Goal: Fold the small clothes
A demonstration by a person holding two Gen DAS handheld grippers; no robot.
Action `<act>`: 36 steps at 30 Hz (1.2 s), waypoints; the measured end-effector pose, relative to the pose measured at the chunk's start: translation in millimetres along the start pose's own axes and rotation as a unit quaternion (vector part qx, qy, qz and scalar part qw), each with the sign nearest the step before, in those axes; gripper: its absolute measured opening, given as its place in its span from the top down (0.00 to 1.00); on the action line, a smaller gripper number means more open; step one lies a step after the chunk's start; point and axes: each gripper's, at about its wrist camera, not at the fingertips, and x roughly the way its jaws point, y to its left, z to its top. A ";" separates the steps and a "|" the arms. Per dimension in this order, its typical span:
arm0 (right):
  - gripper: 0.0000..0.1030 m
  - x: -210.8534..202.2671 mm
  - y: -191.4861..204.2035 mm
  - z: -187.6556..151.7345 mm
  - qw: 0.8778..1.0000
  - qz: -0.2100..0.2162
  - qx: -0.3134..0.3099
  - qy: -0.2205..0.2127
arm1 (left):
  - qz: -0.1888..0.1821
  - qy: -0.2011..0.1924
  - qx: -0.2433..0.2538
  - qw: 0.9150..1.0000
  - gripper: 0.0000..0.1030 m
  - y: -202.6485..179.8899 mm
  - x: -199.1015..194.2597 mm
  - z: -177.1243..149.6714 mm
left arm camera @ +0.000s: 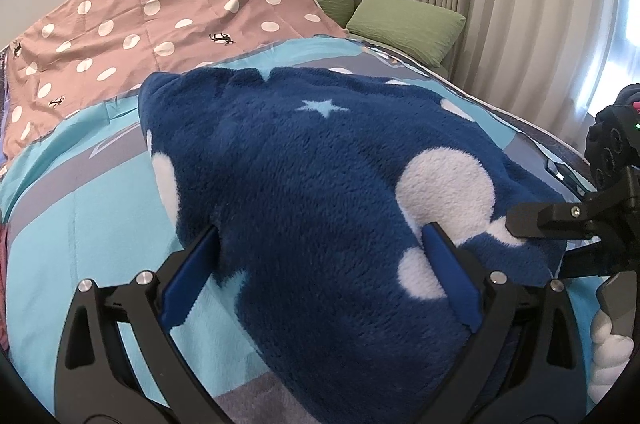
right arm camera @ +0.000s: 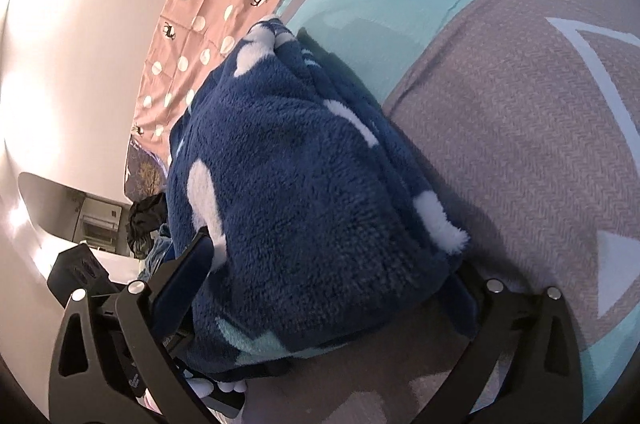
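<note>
A navy fleece garment (left arm camera: 312, 184) with white spots and a pale star lies folded in a thick bundle on the bed. In the left wrist view my left gripper (left arm camera: 320, 232) stands open, its blue pads (left arm camera: 192, 276) straddling the near end of the bundle. My right gripper (left arm camera: 560, 242) comes in from the right edge, one black finger resting against the fleece. In the right wrist view the same garment (right arm camera: 288, 184) fills the gap of my right gripper (right arm camera: 332, 256), whose jaws stand wide open. Its right fingertip is hidden under the fleece.
The garment rests on a turquoise and grey bedspread (left arm camera: 80, 224). A pink sheet with white dots (left arm camera: 160, 16) covers the far side of the bed. Green pillows (left arm camera: 404, 28) and grey curtains (left arm camera: 500, 4) stand at the back right. A white-gloved hand (left arm camera: 608, 352) shows at the right edge.
</note>
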 end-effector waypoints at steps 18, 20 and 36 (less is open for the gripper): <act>0.03 -2.6 -0.1 -3.2 1.000 -0.011 0.024 -0.004 | -0.008 0.000 -0.025 1.000 0.02 3.3 -0.8 2.6; 0.04 -0.6 3.9 -2.5 1.000 -0.017 0.017 -0.012 | -0.016 -0.005 -0.040 0.999 0.02 9.9 -6.7 6.2; 0.10 -2.7 3.2 -5.1 0.999 -0.013 -0.042 -0.016 | -0.122 0.027 -0.289 0.949 0.03 162.8 102.1 45.3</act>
